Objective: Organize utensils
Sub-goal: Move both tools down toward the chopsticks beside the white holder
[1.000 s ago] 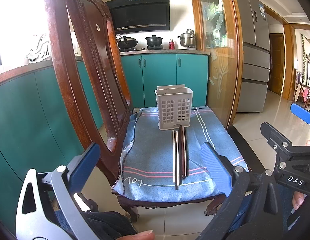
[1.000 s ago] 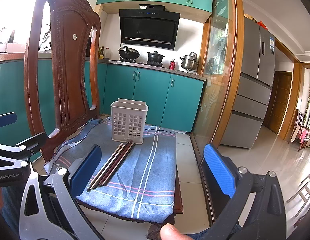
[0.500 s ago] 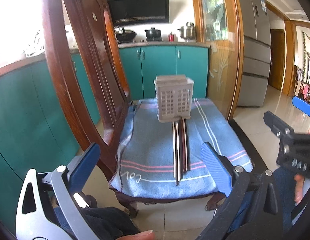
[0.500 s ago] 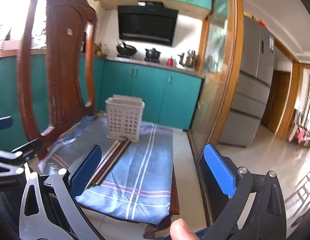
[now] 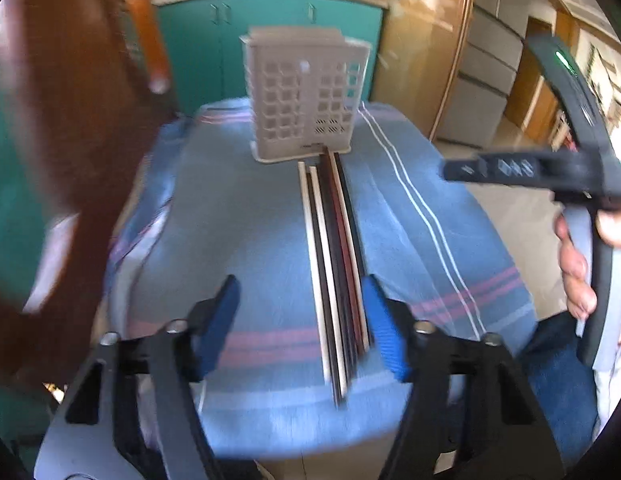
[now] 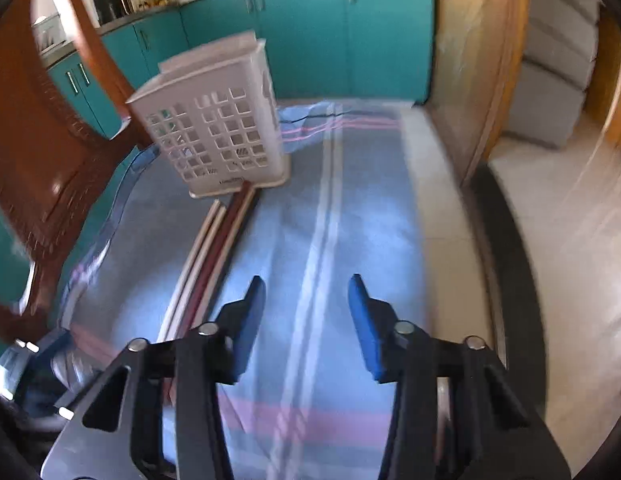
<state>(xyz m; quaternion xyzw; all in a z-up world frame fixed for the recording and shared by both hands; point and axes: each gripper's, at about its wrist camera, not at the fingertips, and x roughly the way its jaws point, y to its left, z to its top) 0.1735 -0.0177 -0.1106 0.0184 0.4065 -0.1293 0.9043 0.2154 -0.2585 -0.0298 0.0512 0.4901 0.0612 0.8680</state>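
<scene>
1. White plastic basket (image 5: 302,100), one only, stands upright at the upper middle of the left wrist view; its walls are a grid of square holes.
2. One bundle of chopsticks (image 5: 334,264) lies flat on the blue striped cloth (image 5: 238,216), running from the basket's foot down the middle of the frame. Pale, dark and reddish sticks lie side by side; blur keeps me from counting them exactly.
3. Two grippers show. The left gripper (image 5: 300,320) hangs low over the cloth, its jaws closing, with the near part of the bundle between the blue pads, which are not pressing on it.
4. The right gripper (image 6: 306,320) has its jaws closing over bare cloth with nothing between them; the chopsticks lie to its left.
5. One wooden chair back (image 5: 70,120) fills the left edge, badly smeared.
6. A person's hand (image 5: 574,264) at the right edge is cut off.
</scene>
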